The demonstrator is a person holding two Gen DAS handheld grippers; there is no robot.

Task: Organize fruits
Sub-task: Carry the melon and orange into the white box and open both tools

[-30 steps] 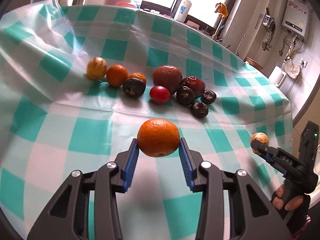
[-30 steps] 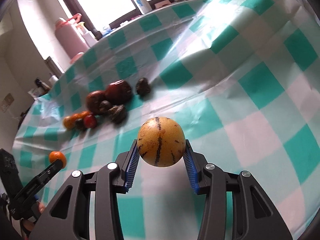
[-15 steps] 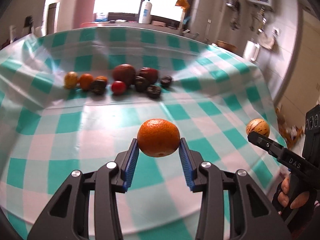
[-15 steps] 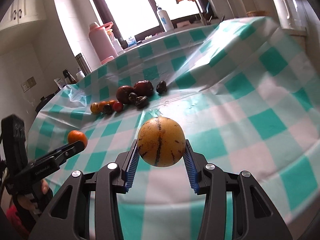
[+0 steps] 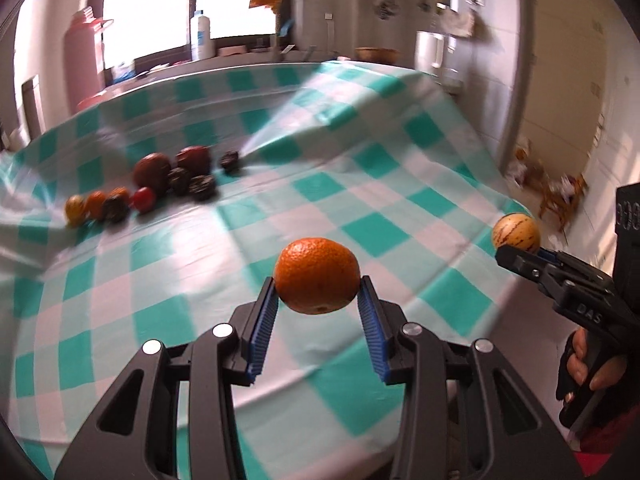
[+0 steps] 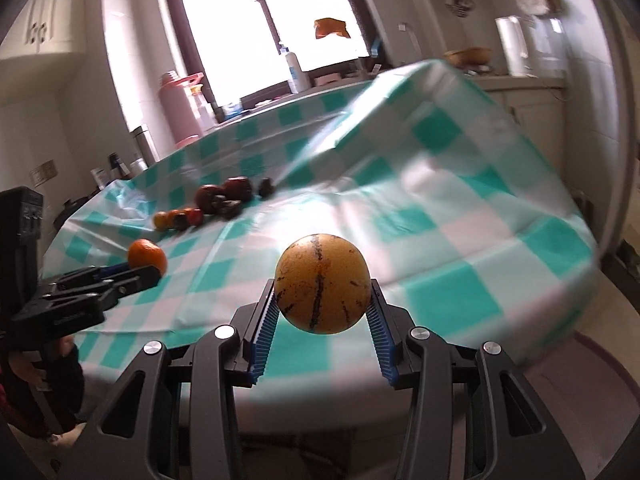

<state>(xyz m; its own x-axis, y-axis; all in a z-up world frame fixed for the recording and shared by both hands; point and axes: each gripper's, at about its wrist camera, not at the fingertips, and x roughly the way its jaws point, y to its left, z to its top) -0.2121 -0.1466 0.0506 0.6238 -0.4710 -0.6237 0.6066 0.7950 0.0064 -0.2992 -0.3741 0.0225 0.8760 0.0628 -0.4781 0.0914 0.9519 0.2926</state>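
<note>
My left gripper [image 5: 318, 306] clamps an orange [image 5: 317, 275] above the checked tablecloth [image 5: 360, 208]. My right gripper [image 6: 322, 312] clamps a yellow striped melon [image 6: 322, 283] over the table's near edge. The other fruits [image 5: 160, 190] lie clustered far across the cloth.

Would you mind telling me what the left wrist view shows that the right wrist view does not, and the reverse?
Only the left wrist view shows the scattered items on the floor past the table's right edge. Only the right wrist view shows the wall cabinet at upper left. Both show the left gripper shut on the orange, the right gripper shut on the striped yellow fruit, the fruit cluster and the checked tablecloth.
</note>
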